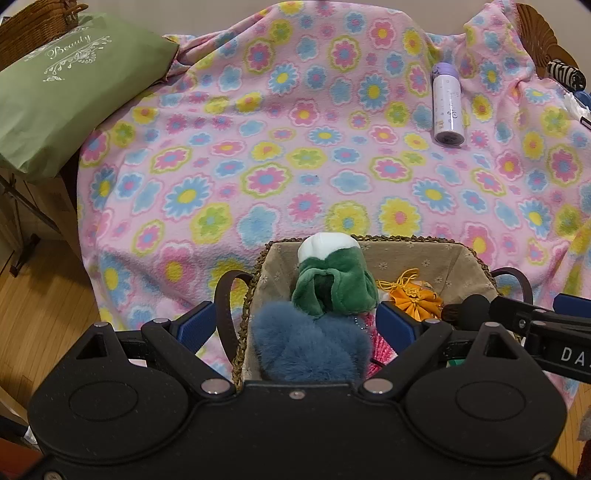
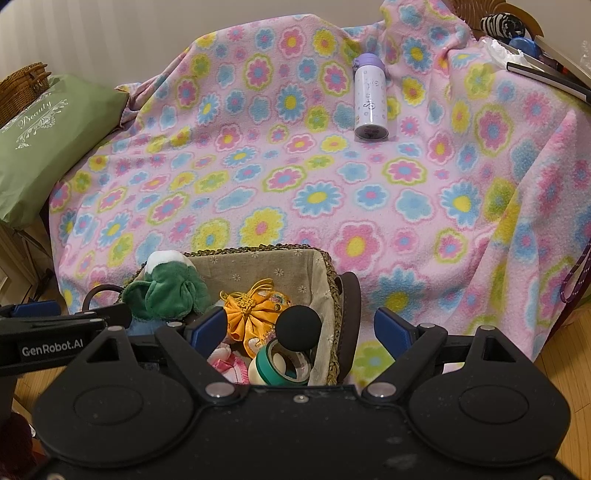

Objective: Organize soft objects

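A woven basket (image 1: 413, 254) with a beige liner stands at the near edge of the floral blanket (image 1: 280, 155). It holds a green and white plush (image 1: 332, 280), a fluffy blue item (image 1: 310, 347), an orange fabric pouch (image 1: 417, 295) and a pink knit piece (image 1: 380, 349). My left gripper (image 1: 299, 325) is open above the basket, its fingers either side of the blue item and plush. My right gripper (image 2: 301, 330) is open over the basket's right side (image 2: 328, 288), above the orange pouch (image 2: 255, 310), a black ball (image 2: 299, 326) and tape rolls (image 2: 284, 365). The plush (image 2: 166, 288) shows at left.
A purple and white bottle (image 1: 447, 105) lies on the blanket at the back right. A green cushion (image 1: 62, 92) rests at the left by a wicker basket (image 1: 33, 26). Clutter sits at the far right (image 2: 517, 33). Wooden floor (image 1: 40, 314) lies below left.
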